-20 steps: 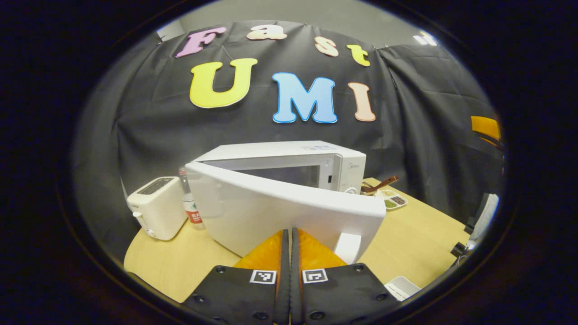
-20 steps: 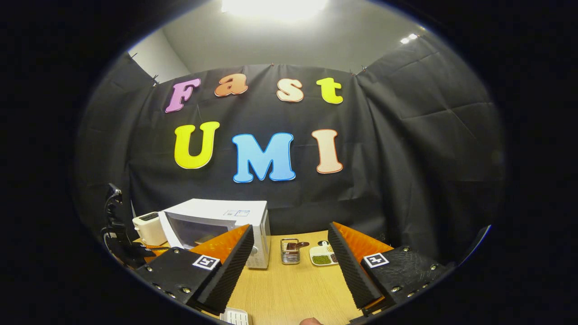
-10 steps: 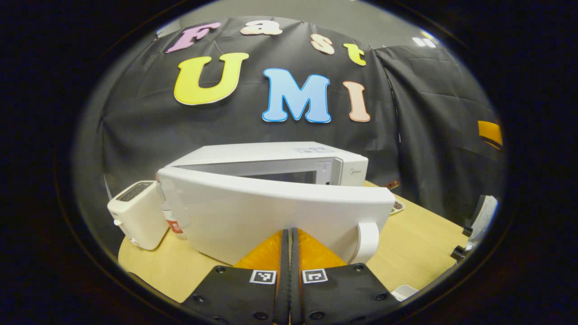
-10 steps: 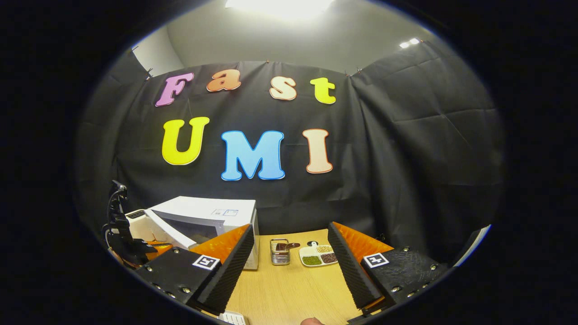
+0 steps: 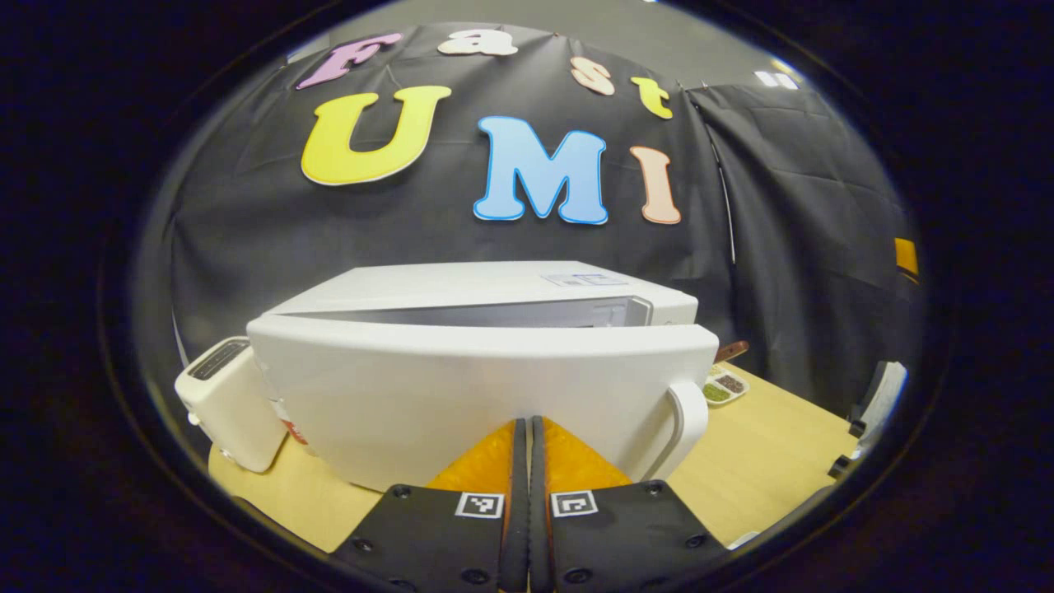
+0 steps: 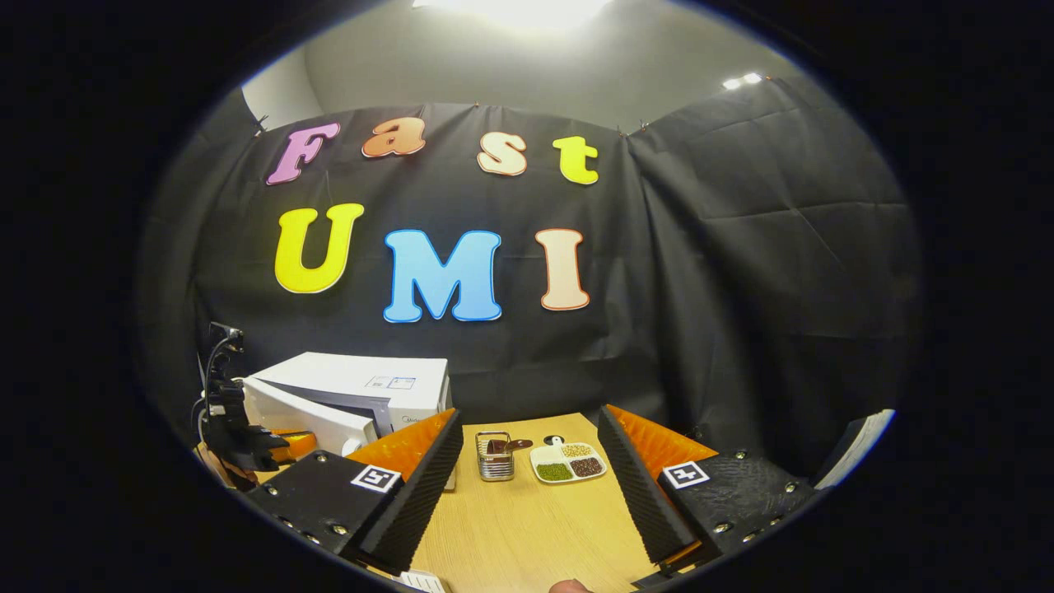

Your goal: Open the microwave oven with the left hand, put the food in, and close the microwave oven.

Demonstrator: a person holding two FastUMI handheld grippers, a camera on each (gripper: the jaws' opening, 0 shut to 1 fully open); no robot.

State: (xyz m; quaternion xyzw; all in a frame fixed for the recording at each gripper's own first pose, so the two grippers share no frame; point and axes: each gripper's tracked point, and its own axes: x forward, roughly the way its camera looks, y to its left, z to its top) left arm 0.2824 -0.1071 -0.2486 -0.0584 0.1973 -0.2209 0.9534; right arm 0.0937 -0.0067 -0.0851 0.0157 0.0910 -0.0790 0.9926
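A white microwave oven (image 5: 461, 284) is being shown with a plain white door (image 5: 486, 391) and white handle (image 5: 687, 420). A cream toaster (image 5: 226, 403) is being seen beside it. The table (image 6: 527, 527) is being presented in pale wood grain. A white divided dish (image 6: 566, 464) is being shown holding green, dark brown and beige portions. A silver wire basket (image 6: 494, 457) is being noted.

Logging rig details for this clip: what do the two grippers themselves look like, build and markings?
Left gripper: two flat black finger mounts with round screw heads, each with a small square black-and-white marker; fingers are wedge-shaped. Right gripper: the same black mounts, screws and markers, and its fingers have finely ribbed inner pads. In the right gripper view, the left gripper's black body carries cables.
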